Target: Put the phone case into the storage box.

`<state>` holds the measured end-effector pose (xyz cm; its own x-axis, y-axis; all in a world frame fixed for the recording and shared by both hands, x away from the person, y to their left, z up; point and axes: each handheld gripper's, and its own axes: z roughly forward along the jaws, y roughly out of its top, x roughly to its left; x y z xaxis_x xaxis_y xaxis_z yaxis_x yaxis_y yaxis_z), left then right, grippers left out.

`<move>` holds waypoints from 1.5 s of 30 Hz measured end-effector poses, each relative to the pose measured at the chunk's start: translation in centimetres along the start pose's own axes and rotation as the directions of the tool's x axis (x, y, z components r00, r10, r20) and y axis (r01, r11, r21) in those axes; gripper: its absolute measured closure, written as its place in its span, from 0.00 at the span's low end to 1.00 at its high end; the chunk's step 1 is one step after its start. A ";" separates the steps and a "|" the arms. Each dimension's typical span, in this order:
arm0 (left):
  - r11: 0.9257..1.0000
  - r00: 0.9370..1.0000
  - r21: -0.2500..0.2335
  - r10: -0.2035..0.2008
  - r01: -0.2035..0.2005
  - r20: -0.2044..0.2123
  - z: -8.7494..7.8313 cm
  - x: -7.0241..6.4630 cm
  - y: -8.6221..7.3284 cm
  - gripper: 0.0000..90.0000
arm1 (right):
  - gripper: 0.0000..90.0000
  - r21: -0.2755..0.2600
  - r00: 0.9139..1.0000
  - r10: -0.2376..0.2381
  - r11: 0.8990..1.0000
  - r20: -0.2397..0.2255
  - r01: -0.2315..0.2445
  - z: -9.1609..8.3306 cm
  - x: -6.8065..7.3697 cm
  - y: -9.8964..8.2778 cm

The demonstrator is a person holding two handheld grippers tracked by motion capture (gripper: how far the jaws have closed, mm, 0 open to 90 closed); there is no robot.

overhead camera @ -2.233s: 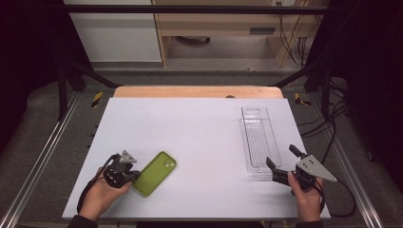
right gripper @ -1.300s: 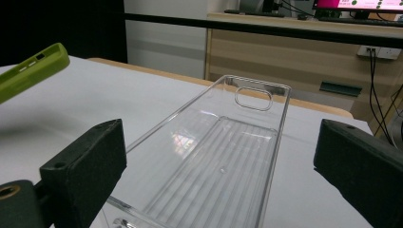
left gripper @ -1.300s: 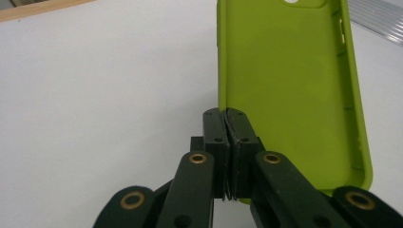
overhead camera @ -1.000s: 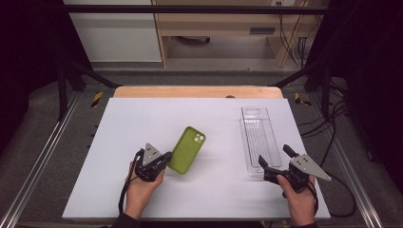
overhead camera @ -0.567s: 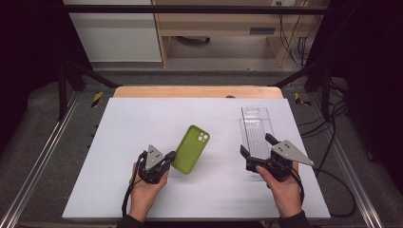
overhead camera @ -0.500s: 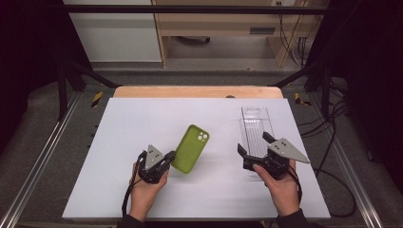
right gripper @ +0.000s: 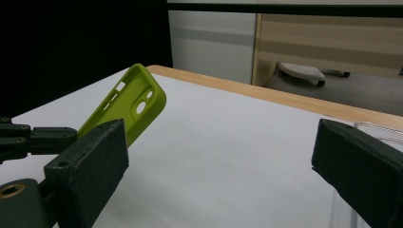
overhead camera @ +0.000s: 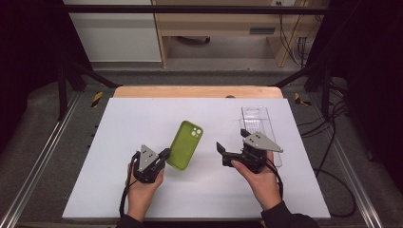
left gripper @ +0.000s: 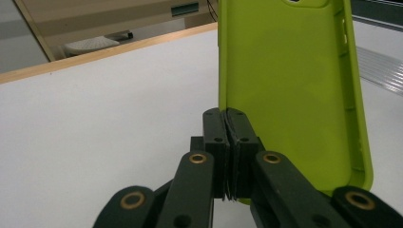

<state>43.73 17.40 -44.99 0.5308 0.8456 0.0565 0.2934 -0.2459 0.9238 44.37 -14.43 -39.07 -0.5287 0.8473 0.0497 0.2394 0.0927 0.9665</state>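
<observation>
A lime-green phone case is held tilted above the white table, its camera cut-out at the far end. My left gripper is shut on the near edge of the case, the jaws pinching its rim. My right gripper stands open just right of the case, apart from it, with nothing between its wide-set jaws. From that gripper's view the case rises at the left, with the left gripper below it.
A clear plastic tray lies at the right side of the table, behind the right hand; its corner appears in the right gripper view. A wooden strip borders the table's far edge.
My left gripper carried the green case from the near left toward the middle and lifted it. My right gripper moved left from beside the tray toward the case.
</observation>
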 end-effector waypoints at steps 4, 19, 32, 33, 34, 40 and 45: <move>1.000 1.000 -0.002 -0.003 0.003 -0.009 0.1 0.1 -0.1 0.98 | 0.07 0.018 1.000 0.012 1.000 -0.016 -0.012 0.9 0.5 0.2; 1.000 0.999 -0.011 0.000 0.000 -0.039 -0.2 0.8 -0.5 0.98 | 0.07 0.073 0.998 0.012 0.997 -0.055 -0.008 3.8 2.7 -0.3; 1.000 0.998 -0.022 0.017 -0.018 -0.052 -0.5 0.7 -0.4 0.98 | 0.07 0.125 0.996 0.022 0.992 -0.084 -0.012 5.7 3.8 -0.8; 1.000 0.998 -0.023 0.019 -0.020 -0.054 -0.6 0.7 -0.3 0.98 | 0.07 0.125 0.996 0.023 0.992 -0.087 -0.012 5.8 3.8 -0.8; 0.999 0.998 -0.025 0.021 -0.022 -0.055 -0.6 0.6 -0.3 0.98 | 0.07 0.129 0.996 0.029 0.992 -0.089 -0.018 5.8 4.0 -0.8; 0.999 0.998 -0.035 0.032 -0.034 -0.057 -0.7 0.2 -0.2 0.98 | 0.12 0.128 0.994 0.030 0.992 -0.101 -0.017 6.1 4.4 -0.7; 0.999 0.998 -0.037 0.034 -0.036 -0.059 -0.8 0.1 -0.2 0.98 | 0.16 0.129 0.994 0.027 0.992 -0.108 -0.013 6.4 4.7 -0.6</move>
<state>43.12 17.93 -44.88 0.4924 0.8634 0.1099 0.2445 -0.2584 0.9346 46.93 -7.20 -41.05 -0.6071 0.7879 0.1031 0.3495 0.1483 0.9251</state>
